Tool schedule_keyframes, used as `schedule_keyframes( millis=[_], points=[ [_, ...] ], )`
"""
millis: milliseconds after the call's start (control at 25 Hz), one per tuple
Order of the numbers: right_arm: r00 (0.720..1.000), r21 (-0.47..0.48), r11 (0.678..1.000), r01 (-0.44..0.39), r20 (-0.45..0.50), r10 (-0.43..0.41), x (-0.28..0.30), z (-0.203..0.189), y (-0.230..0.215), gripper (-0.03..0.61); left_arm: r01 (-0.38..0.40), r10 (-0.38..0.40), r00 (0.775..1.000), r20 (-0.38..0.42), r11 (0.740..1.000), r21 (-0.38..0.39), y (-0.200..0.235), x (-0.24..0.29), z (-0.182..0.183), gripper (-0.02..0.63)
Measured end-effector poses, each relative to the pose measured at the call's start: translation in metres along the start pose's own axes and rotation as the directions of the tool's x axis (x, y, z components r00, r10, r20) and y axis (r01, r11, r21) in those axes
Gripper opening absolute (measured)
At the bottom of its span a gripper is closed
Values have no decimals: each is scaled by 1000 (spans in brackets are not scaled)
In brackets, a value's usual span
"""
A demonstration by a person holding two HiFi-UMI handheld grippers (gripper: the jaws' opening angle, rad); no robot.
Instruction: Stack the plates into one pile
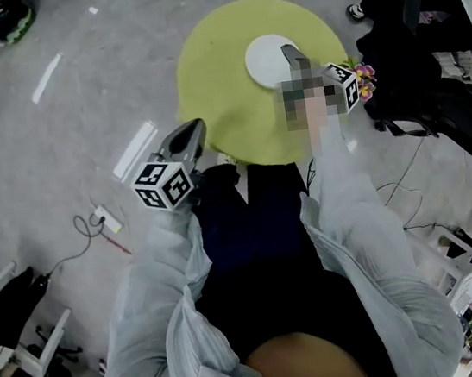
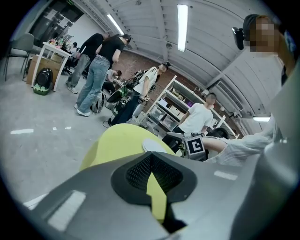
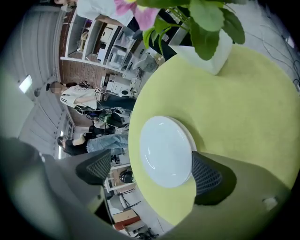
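A pile of white plates (image 1: 267, 60) lies on the round yellow-green table (image 1: 223, 98), towards its far right. In the right gripper view the top plate (image 3: 164, 150) shows a second rim under its right side. My right gripper (image 1: 294, 58) hovers at the pile's right edge, open; its pads (image 3: 206, 176) stand either side of the plates without touching them. My left gripper (image 1: 190, 137) is off the table's near left edge, shut and empty, its pads (image 2: 140, 171) meeting at the tip.
A white pot with a pink-flowered plant (image 3: 206, 51) stands on the table's right side, beyond the plates. People (image 2: 96, 75) and shelving (image 2: 168, 110) are past the table. Black bags and chairs (image 1: 428, 69) crowd the right; a cable and power strip (image 1: 101, 220) lie on the floor.
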State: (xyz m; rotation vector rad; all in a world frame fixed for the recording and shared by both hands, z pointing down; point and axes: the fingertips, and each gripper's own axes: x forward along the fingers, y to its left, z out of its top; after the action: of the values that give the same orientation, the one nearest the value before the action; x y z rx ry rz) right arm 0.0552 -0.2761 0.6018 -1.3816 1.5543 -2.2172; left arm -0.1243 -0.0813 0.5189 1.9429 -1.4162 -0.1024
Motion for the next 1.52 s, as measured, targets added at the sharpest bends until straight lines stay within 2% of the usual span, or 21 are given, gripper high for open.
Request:
schedule_keyframes(
  millis=[200, 360, 640, 800, 1040, 1280, 1400, 1520],
  points=[
    [999, -16, 999, 52, 7, -52, -2, 0, -5, 555, 3, -3, 1000, 4, 1000, 1, -2, -2, -1, 15],
    [999, -31, 999, 45, 15, -44, -6, 0, -3, 560, 10, -10, 1000, 3, 1000, 12, -3, -2, 1, 15],
    [997, -110, 991, -81, 6, 82, -32, -26, 28, 574, 39, -38, 999, -8, 997, 69, -8, -1, 11, 15],
    [985, -177, 969, -171, 0, 174, -55, -37, 47, 572, 74, -73, 997, -14, 991, 114, -15, 1, 22, 15],
    [960, -292, 917, -272, -18, 279, -94, -60, 72, 569, 91, -86, 995, -41, 983, 162, -25, 4, 35, 15],
    [940, -418, 852, -315, -15, 340, -138, -88, 75, 558, 142, -129, 989, -72, 965, 222, -46, 7, 53, 15],
    [939, -515, 802, -302, -16, 343, -153, -96, 72, 549, 177, -161, 983, -83, 954, 243, -60, 8, 61, 15],
    [943, -646, 719, -256, -2, 333, -169, -94, 68, 529, 212, -195, 977, -90, 943, 255, -75, 12, 64, 15]
  ],
)
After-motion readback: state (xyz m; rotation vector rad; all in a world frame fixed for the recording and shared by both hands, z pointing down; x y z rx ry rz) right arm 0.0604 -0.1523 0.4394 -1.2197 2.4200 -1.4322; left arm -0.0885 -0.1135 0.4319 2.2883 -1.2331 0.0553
